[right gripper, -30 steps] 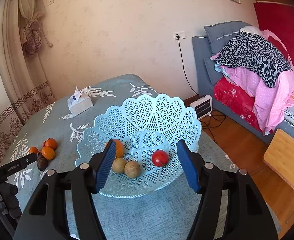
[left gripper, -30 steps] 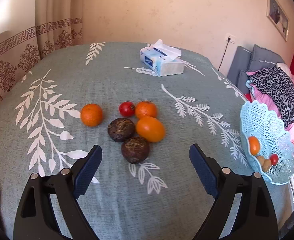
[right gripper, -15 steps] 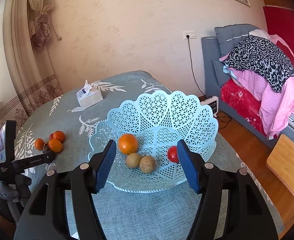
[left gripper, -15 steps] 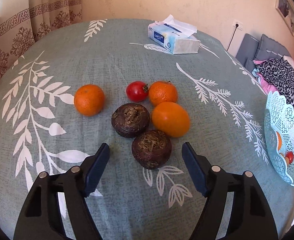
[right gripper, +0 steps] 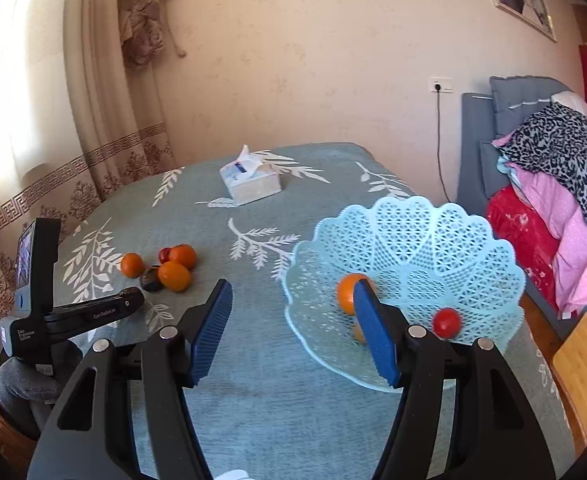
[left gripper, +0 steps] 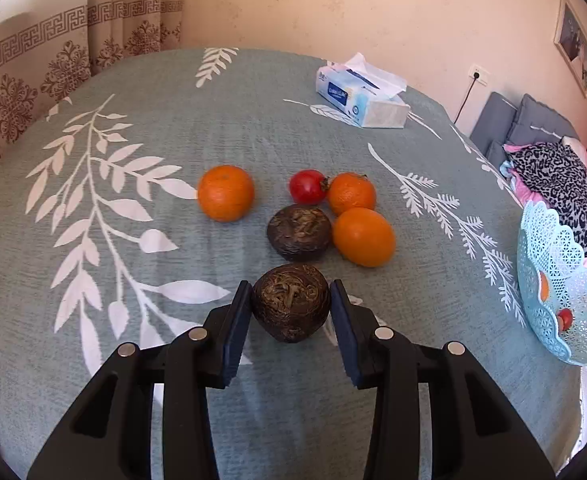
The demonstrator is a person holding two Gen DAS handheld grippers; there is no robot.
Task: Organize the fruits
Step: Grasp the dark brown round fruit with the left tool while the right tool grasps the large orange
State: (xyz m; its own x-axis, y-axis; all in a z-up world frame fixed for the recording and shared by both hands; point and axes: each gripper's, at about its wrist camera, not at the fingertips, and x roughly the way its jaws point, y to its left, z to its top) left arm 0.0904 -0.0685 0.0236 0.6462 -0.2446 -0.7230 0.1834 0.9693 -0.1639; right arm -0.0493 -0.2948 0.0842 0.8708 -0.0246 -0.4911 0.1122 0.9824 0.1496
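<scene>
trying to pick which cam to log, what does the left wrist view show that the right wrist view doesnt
Only the left wrist view: the left tool closing around the near brown fruit, pads at its sides, and the second brown fruit in full.

Only the right wrist view: the right tool with open jaws and nothing between them, the basket's inside with an orange and a tomato, and the left device's body from outside.

Both: the green tablecloth, loose oranges, blue basket, tissue box.
</scene>
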